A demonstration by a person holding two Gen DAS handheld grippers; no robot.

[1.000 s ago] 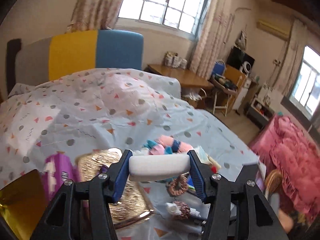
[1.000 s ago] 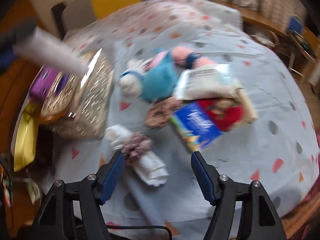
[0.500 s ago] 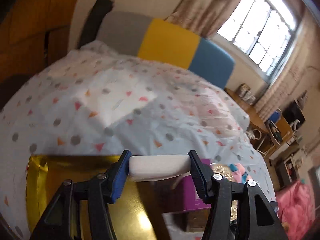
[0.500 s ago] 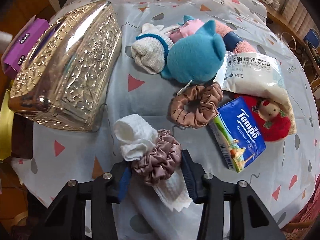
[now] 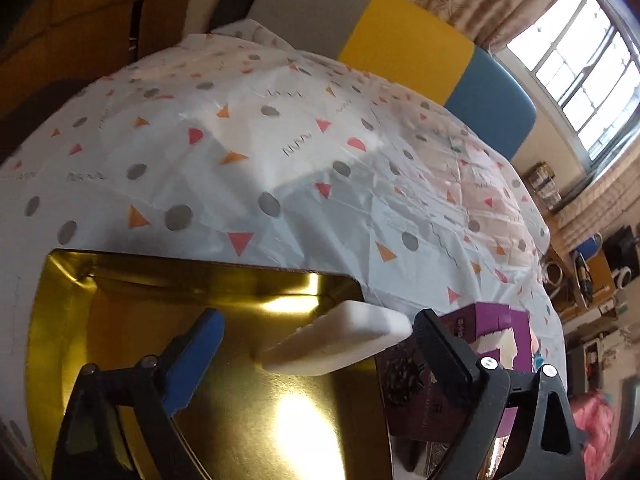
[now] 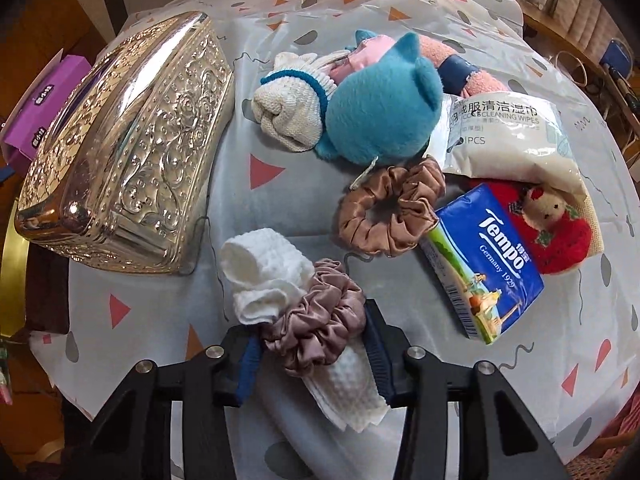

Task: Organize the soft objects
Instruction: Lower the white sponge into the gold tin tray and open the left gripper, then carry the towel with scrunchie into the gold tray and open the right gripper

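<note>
At the lower centre of the right view, the right tongs [image 6: 310, 346] grip the mauve satin scrunchie [image 6: 316, 320] around the white waffle cloth [image 6: 276, 280], whose long axis runs toward them. The left tongs [image 5: 320, 340] are opening; the white foam block [image 5: 340, 338] lies loose over the gold tray [image 5: 224, 304].

**A Bedroom in a Home**

The place was a lived-in bedroom. A bed [image 5: 304, 152] with a patterned sheet filled most of the view, and behind it stood a padded headboard [image 5: 400, 48] in grey, yellow and blue. Curtains [image 5: 500, 4] hung beside a barred window [image 5: 584, 64]. A wooden desk [image 5: 576, 272] with small household things stood further back, and a pink blanket [image 5: 596, 428] lay at the edge.
</note>
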